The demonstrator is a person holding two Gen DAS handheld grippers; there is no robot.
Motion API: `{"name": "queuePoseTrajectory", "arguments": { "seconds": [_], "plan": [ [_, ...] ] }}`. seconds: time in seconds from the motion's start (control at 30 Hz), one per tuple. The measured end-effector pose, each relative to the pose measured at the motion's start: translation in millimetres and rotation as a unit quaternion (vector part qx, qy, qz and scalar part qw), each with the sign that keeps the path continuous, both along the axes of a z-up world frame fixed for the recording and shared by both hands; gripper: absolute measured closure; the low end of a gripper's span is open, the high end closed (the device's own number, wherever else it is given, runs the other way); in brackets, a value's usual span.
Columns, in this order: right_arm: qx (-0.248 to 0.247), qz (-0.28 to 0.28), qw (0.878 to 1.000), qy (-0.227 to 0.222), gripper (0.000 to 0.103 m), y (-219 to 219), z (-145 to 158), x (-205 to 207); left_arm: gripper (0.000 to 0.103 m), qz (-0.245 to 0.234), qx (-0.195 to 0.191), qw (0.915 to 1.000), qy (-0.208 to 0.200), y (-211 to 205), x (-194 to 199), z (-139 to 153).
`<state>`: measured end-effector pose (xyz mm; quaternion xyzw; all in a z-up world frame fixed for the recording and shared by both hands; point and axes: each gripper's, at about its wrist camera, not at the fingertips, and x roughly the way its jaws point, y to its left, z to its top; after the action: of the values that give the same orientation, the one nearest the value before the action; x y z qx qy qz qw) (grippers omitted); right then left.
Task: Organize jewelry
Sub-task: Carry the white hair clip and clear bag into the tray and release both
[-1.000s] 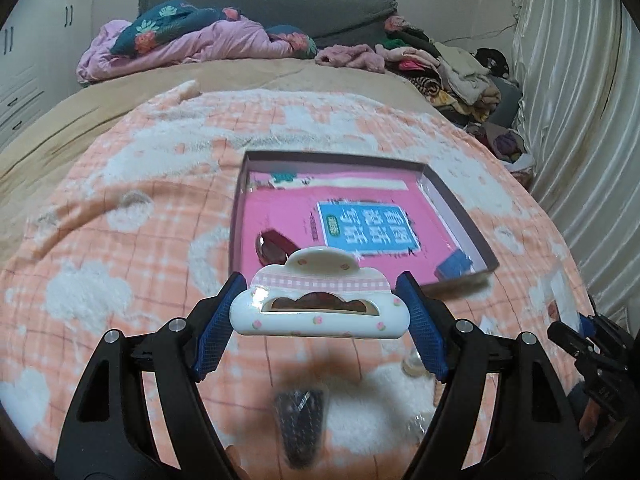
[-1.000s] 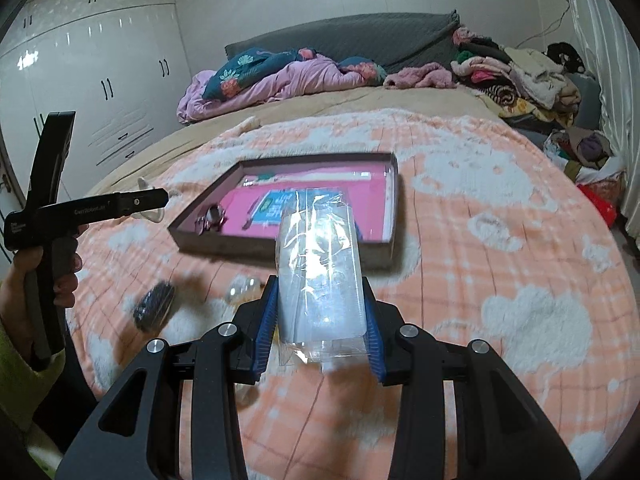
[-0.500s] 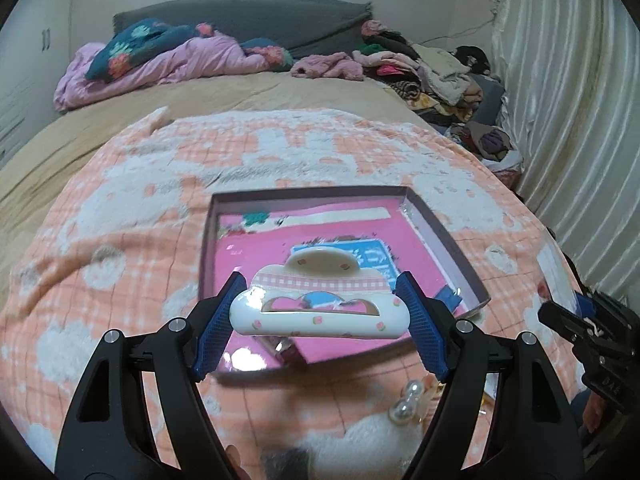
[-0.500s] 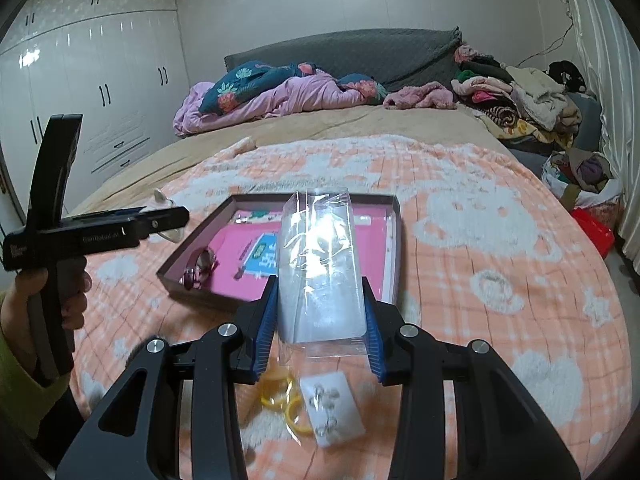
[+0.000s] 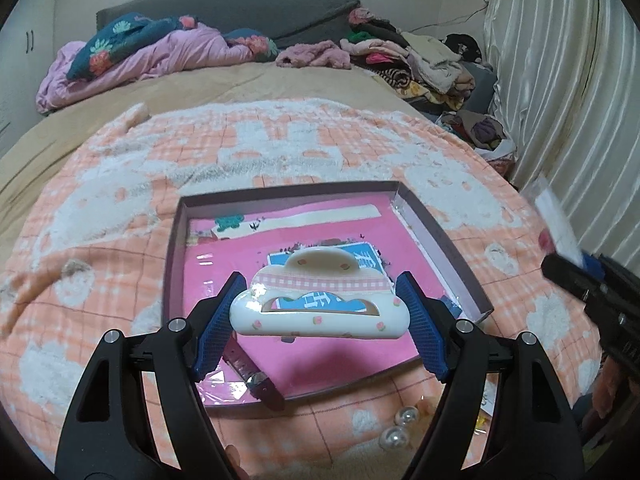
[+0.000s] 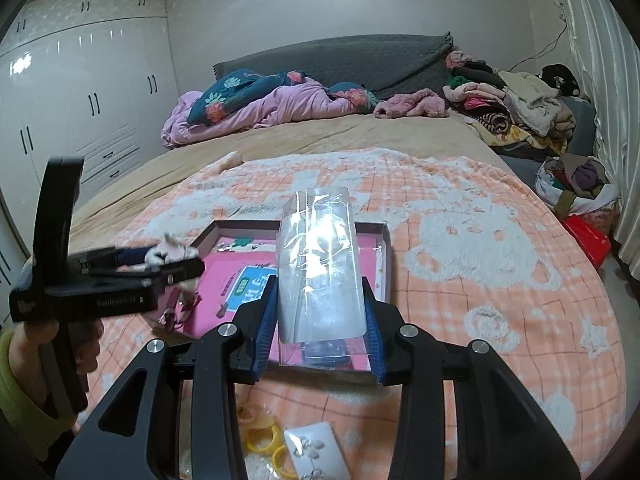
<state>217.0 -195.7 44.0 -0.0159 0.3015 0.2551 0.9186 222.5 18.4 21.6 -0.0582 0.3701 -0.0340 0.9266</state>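
Each hand-held gripper is matte black, its two arms pierced by long triangular cut-outs and pinned with round silver screws. The left hand-held gripper (image 5: 320, 316) and the right hand-held gripper (image 6: 320, 312) carry ribbed blue pads (image 5: 218, 320) inside their fingers. The left hand (image 6: 60, 344) wears a yellow-green sleeve (image 6: 16, 396), and faint white lettering runs along that tool's body.

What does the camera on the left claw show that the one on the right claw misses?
Only the left view shows the pearl beads on the blanket, and a dark strap in the box. Only the right view shows the yellow rings, the white earring card and the wardrobe. Both show the box, the cloud-shaped hair clip in the left claw and the clear packet in the right claw.
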Motion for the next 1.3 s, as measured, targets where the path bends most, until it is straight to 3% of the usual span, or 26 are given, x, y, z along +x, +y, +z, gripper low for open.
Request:
{"name": "queuePoseTrajectory", "arguments": {
  "seconds": [0.43, 0.73, 0.97, 1.3],
  "plan": [
    [-0.017, 0.005, 1.0, 0.022, 0.066, 14.6, -12.6, 45.5, 0.034, -0.017, 0.009, 0.9989, 0.043, -7.3, 16.3, -38.0],
    [-0.04, 0.0, 0.996, 0.08, 0.066, 19.6, -58.9, 70.1, 0.034, -0.025, 0.017, 0.997, 0.071, -10.2, 20.7, -58.4],
    [-0.042, -0.007, 0.994, 0.102, 0.066, 19.1, -83.3, 78.3, 0.034, -0.022, 0.022, 0.9965, 0.077, -10.3, 19.4, -62.4],
    [-0.039, -0.014, 0.995, 0.096, 0.064, 19.3, -84.9, 74.9, 0.025, -0.015, 0.018, 0.9974, 0.068, -6.5, 13.7, -52.6]
  ]
}}
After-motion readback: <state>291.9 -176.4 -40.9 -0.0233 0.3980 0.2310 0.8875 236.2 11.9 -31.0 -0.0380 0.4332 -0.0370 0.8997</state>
